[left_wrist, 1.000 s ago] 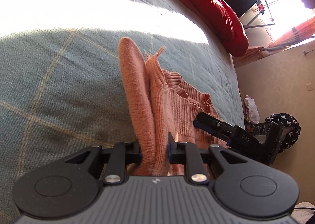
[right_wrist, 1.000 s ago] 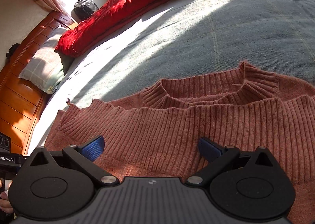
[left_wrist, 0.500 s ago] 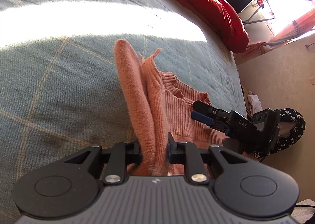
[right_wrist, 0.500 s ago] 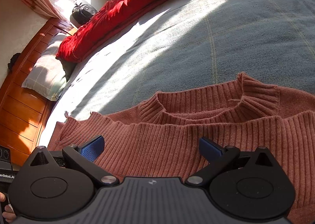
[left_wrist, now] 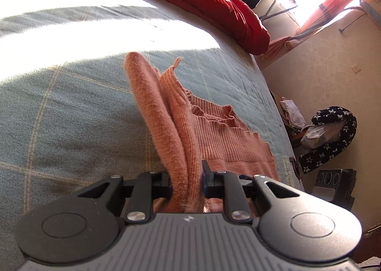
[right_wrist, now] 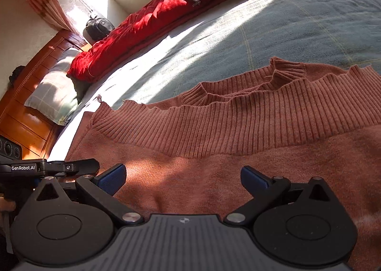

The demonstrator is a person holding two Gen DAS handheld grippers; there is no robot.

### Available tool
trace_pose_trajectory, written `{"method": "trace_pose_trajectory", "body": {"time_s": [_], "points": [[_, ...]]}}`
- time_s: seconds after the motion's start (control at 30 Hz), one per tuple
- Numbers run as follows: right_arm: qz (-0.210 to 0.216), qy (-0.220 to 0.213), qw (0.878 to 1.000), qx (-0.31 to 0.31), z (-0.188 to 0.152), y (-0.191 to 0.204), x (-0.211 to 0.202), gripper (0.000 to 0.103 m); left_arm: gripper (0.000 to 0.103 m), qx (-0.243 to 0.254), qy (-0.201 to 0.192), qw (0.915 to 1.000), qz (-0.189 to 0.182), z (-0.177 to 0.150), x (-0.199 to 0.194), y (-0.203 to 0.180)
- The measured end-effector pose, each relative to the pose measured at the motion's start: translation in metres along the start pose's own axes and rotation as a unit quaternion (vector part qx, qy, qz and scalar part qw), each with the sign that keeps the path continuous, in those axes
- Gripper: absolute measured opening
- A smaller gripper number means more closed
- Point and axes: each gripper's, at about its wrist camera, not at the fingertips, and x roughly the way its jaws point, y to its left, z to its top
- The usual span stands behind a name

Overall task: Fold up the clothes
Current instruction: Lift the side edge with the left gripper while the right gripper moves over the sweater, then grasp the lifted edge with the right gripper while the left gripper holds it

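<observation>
The pink knit sweater (right_wrist: 238, 132) lies on the bed (right_wrist: 262, 32), spread over its grey-green checked cover, with its ribbed hem band running across just ahead of the right gripper (right_wrist: 183, 176) and the ribbed collar a little beyond that. The hem lying so near the collar suggests the body is already doubled over once, though the layers below cannot be seen.

The left gripper (left_wrist: 187, 180) has its fingers pressed in on a thick, bunched edge of the sweater: the cloth rises between the two fingers as a standing ridge that runs away forward, while the rest of the garment lies flat off to the right of those fingers. The right gripper has its fingers spread wide, nothing between them, hovering low over the plain knit below the hem band; the cloth lies under and ahead of both fingertips. In the right wrist view the left gripper shows just to the left of the right one's left finger.

In my judgement a fold is in hand, with one side edge pinched and raised. Carrying that edge over would call for the left fingers to hold their pinch, and the spread right fingers either to close on a matching edge or to press the flat part down so it does not drag.
</observation>
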Motion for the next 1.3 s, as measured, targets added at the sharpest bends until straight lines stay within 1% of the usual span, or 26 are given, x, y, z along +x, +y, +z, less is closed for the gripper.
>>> {"method": "trace_pose_trajectory", "body": {"time_s": [0.07,0.17,0.27,0.33,0.5,0.73,0.93,1.1,1.2,1.3], "points": [[-0.021,-0.008,1.000,-0.014,-0.024,0.006,-0.001,0.103,0.019,0.010,-0.008,0.9999,-0.010,-0.002,-0.001,0.001],[-0.037,-0.031,0.998,-0.049,-0.061,0.014,-0.009,0.103,0.019,0.025,-0.019,0.9994,-0.016,-0.006,-0.004,0.000],[-0.020,-0.041,0.998,-0.053,-0.086,0.013,-0.019,0.103,0.019,0.033,-0.025,0.9990,-0.019,-0.008,-0.007,-0.003],[-0.013,-0.059,0.997,-0.053,-0.096,0.009,-0.027,0.103,0.019,0.037,-0.027,0.9989,-0.015,-0.010,-0.007,-0.012],[0.003,-0.095,0.995,-0.033,-0.107,-0.002,-0.042,0.103,0.018,0.046,-0.033,0.9984,-0.004,-0.015,-0.009,-0.035],[0.009,-0.141,0.990,-0.029,-0.113,-0.020,-0.070,0.103,0.018,0.058,-0.042,0.9974,0.013,-0.021,-0.011,-0.067],[0.014,-0.164,0.986,-0.037,-0.107,-0.037,-0.095,0.103,0.018,0.063,-0.033,0.9963,0.050,-0.020,-0.004,-0.098],[0.025,-0.166,0.982,-0.083,-0.085,-0.043,-0.109,0.103,0.018,0.072,-0.008,0.9941,0.081,-0.013,0.006,-0.124],[0.050,-0.142,0.981,-0.122,-0.069,-0.041,-0.109,0.103,0.018,0.081,0.012,0.9917,0.099,-0.007,0.014,-0.139],[0.062,-0.127,0.975,-0.170,-0.058,-0.026,-0.101,0.103,0.018,0.078,0.019,0.9912,0.105,-0.001,0.016,-0.142]]}}
